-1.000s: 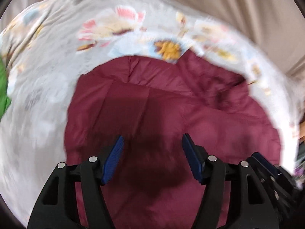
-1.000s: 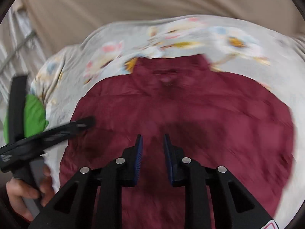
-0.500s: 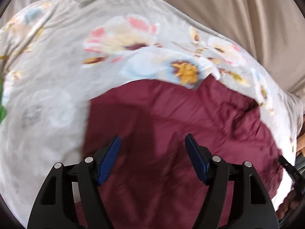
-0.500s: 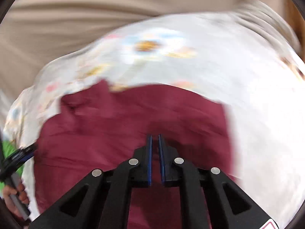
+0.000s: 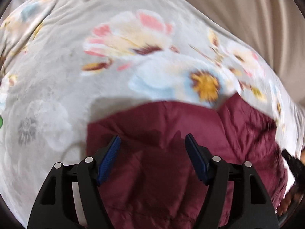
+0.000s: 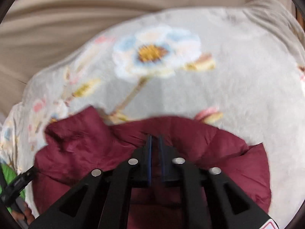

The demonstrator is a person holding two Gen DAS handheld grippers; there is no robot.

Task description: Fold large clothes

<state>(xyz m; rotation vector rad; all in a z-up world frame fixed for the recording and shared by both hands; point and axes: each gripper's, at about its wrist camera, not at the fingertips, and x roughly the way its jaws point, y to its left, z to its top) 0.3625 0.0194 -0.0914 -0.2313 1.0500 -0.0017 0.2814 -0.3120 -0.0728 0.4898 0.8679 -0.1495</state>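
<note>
Garment: I see a maroon padded jacket [image 5: 171,171] lying spread on a floral blanket [image 5: 76,76]; its cloth is creased and puffy, with a flap or collar sticking up at its far edge in my right wrist view [image 6: 85,126]
Left gripper [image 5: 153,146]: my jaws stand wide apart above the jacket's near-left part; both blue pads [image 5: 109,160] are bare, nothing between them; I cannot tell whether the tips touch the cloth
Right gripper [image 6: 155,139]: my jaws are drawn narrow, only a thin slit between the pads; they sit over the jacket's far edge; whether a fold of the cloth is pinched in that slit I cannot tell, the frame is blurred there
Surface: the blanket is pale grey with pink, blue and yellow flowers; it covers a bed, and the jacket rests on its near half
Backdrop: beige curtain [image 6: 95,19] hangs beyond the blanket
Left edge: a green item [image 6: 9,173] shows beside the blanket in my right wrist view; too little visible to name it
</note>
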